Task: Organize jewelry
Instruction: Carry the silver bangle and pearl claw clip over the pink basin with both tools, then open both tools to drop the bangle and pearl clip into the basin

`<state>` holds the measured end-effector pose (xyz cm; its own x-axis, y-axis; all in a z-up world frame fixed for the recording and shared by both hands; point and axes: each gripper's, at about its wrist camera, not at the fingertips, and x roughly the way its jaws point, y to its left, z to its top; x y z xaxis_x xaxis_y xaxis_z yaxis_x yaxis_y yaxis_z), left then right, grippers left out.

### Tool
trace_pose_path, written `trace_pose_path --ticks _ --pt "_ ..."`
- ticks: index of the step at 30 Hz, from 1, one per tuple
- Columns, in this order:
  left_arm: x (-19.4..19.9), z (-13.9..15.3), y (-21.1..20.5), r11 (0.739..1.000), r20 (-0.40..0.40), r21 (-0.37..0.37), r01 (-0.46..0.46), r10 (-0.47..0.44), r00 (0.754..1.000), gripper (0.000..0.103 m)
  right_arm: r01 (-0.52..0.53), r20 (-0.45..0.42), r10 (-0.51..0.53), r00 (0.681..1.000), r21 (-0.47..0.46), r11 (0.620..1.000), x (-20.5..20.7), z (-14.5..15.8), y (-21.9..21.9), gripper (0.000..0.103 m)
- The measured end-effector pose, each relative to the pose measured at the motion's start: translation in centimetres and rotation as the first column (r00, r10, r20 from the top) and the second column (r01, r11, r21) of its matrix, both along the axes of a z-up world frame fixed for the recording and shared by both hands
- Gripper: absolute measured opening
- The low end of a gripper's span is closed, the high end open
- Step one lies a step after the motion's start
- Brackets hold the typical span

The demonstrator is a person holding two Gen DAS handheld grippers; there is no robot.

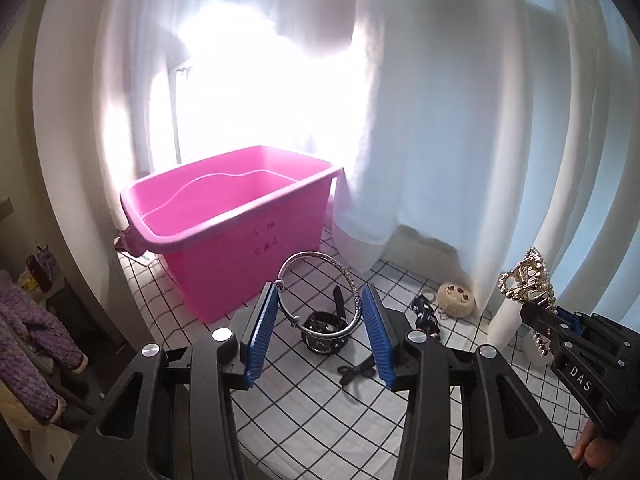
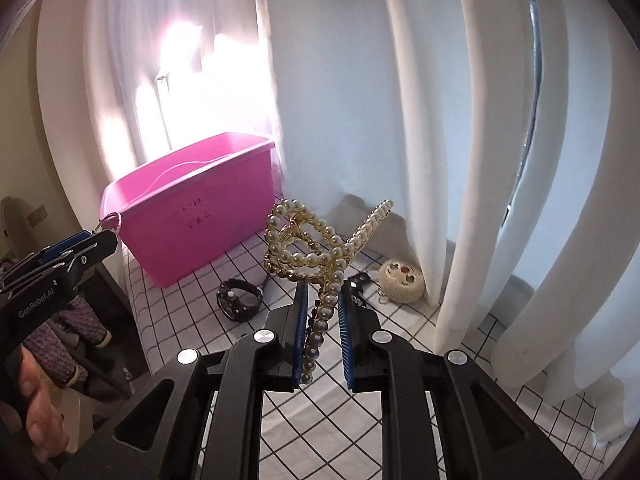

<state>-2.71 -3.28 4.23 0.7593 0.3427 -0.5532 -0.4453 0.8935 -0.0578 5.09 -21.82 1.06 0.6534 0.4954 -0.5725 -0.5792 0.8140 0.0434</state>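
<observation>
Two loads up: our left hand-held gripper clamps the silver bangle, our right hand-held gripper pinches the pearl hair claw. Pink bin sits ahead-left on the checked table, nearer the left.

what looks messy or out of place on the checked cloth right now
Some pieces lie loose on the checked cloth instead of in the pink bin: a black studded band, a small black bow and a cream round case by the curtain. The left gripper holds a silver bangle, the right gripper a pearl hair clip.
</observation>
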Motion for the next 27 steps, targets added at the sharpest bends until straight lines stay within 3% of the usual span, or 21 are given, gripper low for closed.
trace_pose_path --ticks 7,15,21,27 --pt "0.7 3.6 7.0 0.998 0.062 0.003 -0.055 0.055 0.997 0.042 -0.060 0.073 0.055 0.996 0.074 0.995 1.2 5.6 5.6 0.015" --pt "4.3 6.0 17.2 0.999 0.075 0.028 -0.024 0.022 0.997 0.042 -0.089 0.094 0.079 0.992 0.104 0.991 4.7 8.8 16.4 0.015" --pt "7.6 4.3 24.3 1.000 -0.003 -0.023 0.008 -0.008 1.000 0.042 -0.117 -0.006 0.118 0.993 0.120 0.986 8.2 7.5 24.6 0.015" --pt "11.1 1.6 28.6 0.995 -0.085 -0.092 0.023 -0.031 0.996 0.043 -0.145 -0.110 0.152 0.982 0.068 0.987 10.9 5.1 30.9 0.015"
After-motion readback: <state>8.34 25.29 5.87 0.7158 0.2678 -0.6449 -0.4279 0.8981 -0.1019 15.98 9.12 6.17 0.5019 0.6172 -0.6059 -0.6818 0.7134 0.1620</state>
